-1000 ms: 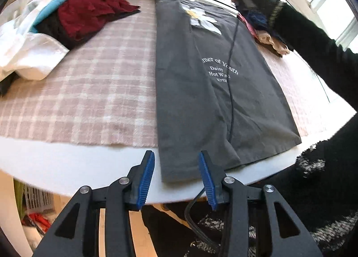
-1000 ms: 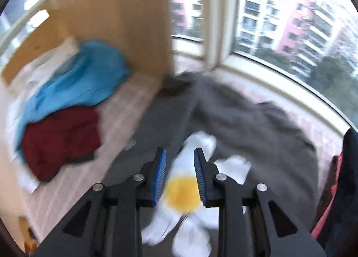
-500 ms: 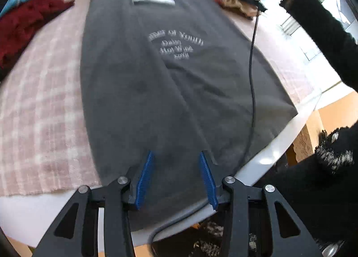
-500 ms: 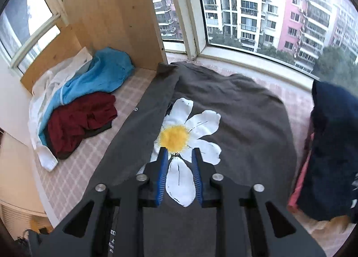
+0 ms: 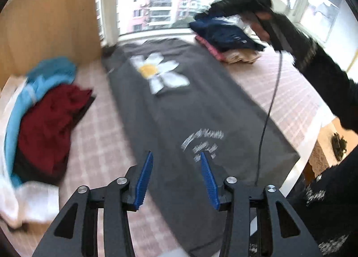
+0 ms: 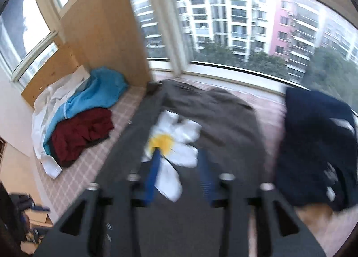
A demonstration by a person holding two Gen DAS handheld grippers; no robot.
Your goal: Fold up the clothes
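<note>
The pink checked cloth (image 5: 279, 91) carries the long grey T-shirt (image 5: 179, 111), already narrowed lengthwise, between an unfolded heap (image 5: 44, 111) and a folded stack (image 5: 223, 37). The left gripper (image 5: 176, 176) and the right gripper (image 6: 179, 174) both hover released, holding nothing. For a clean cross fold, I think each should pinch one hem corner together and lift evenly.

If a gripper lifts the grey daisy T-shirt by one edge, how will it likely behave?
The grey T-shirt lies flat on the checked cloth, so it is probably floppy and would drape. It looks thin, likely light. Pushed, it may bunch rather than slide whole.
</note>
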